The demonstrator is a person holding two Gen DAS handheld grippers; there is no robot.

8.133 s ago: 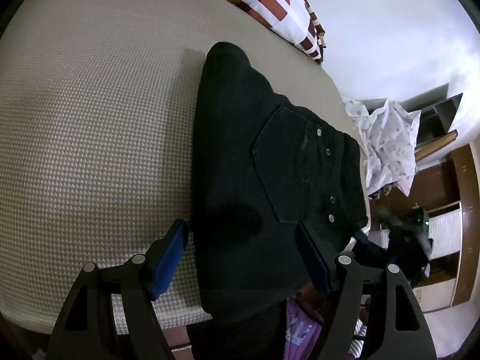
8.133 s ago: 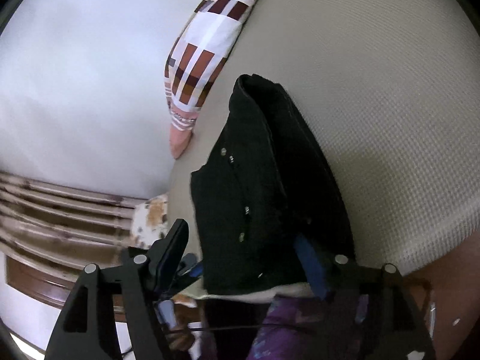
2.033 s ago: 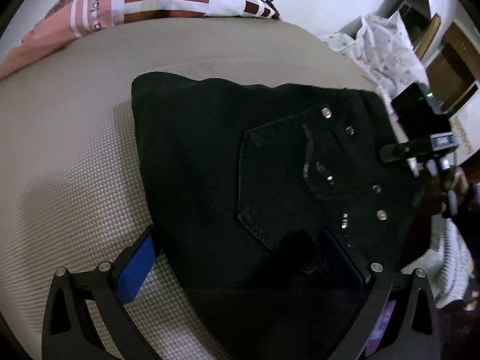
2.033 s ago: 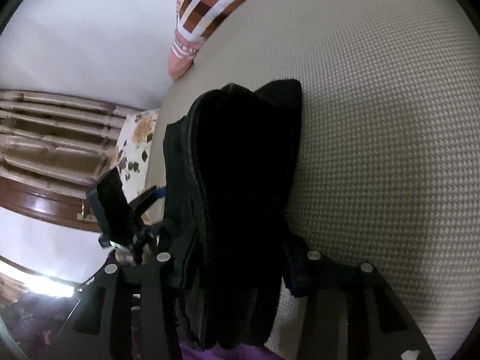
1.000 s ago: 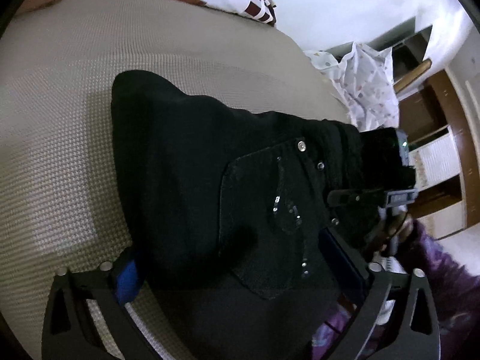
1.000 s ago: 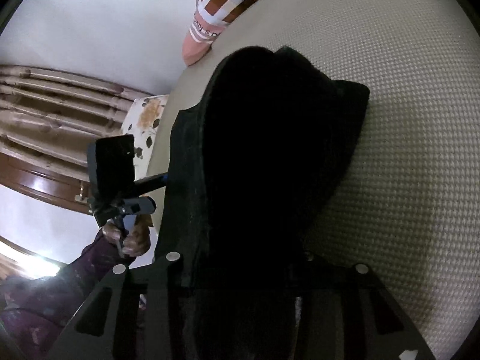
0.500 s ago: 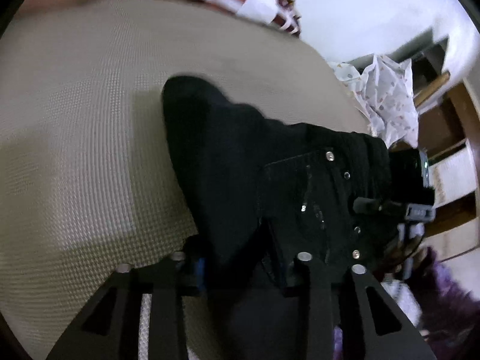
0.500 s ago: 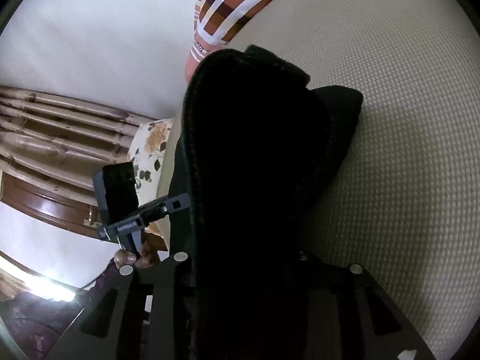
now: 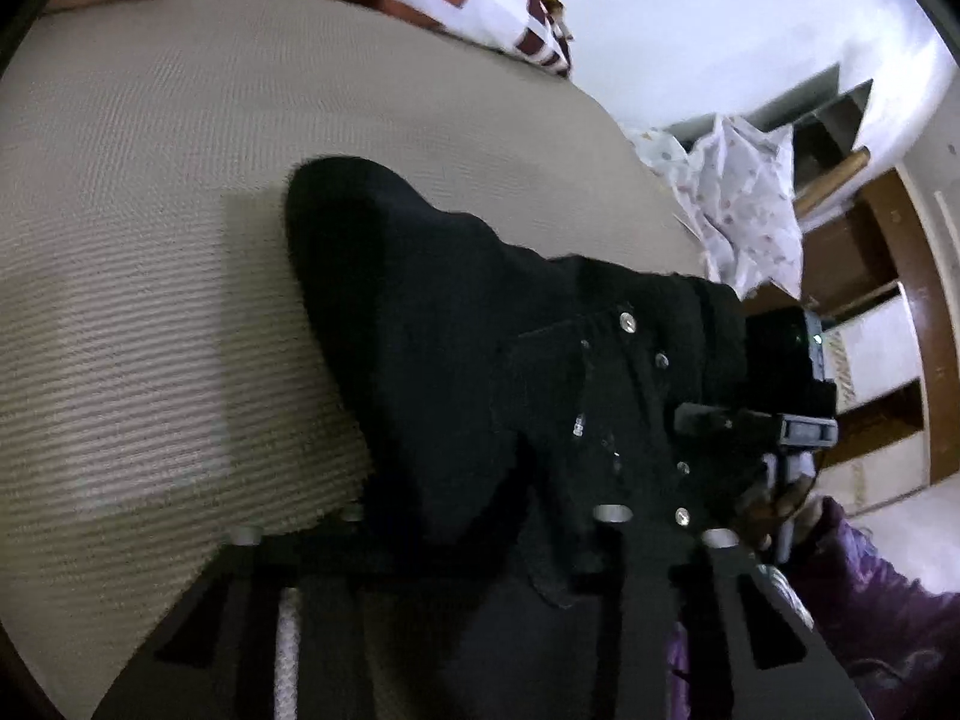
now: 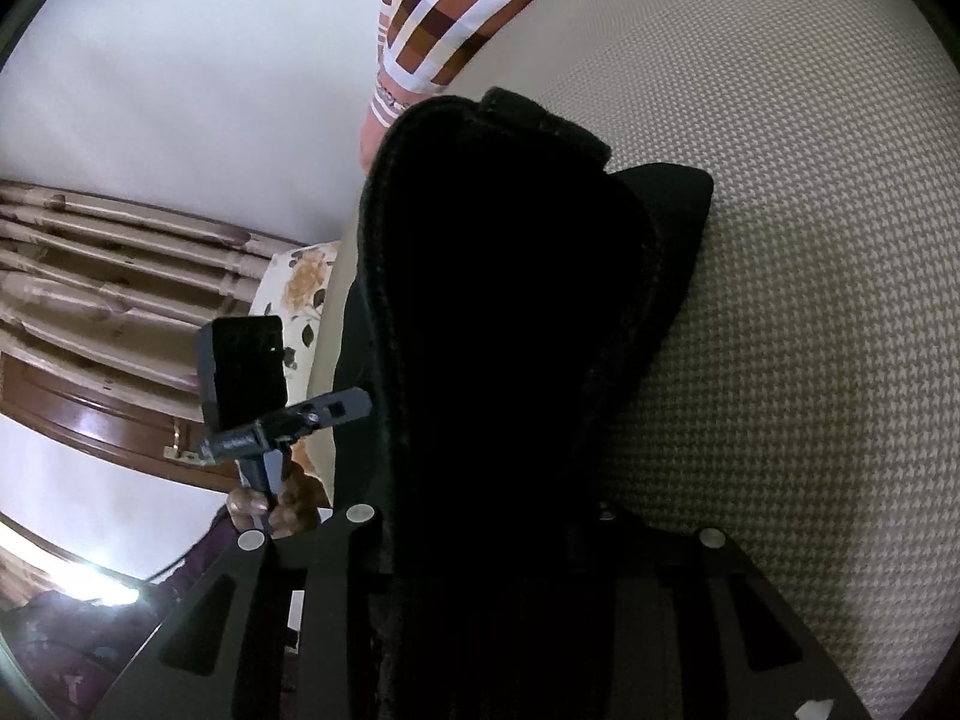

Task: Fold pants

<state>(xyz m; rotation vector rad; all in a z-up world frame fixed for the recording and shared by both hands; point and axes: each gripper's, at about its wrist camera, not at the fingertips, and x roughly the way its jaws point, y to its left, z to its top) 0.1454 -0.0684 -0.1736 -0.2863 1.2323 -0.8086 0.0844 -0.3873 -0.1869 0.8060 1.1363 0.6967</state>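
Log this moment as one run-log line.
task: fold pants | left tool: just closed on black pants | right tool: shut on pants | pants: near edge lifted off beige bed

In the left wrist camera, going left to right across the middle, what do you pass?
Beige bed cover → folded black pants → right gripper biting the pants' far edge → wooden shelves.

Black folded pants on beige bed, apparently pinched in just-closing left gripper.
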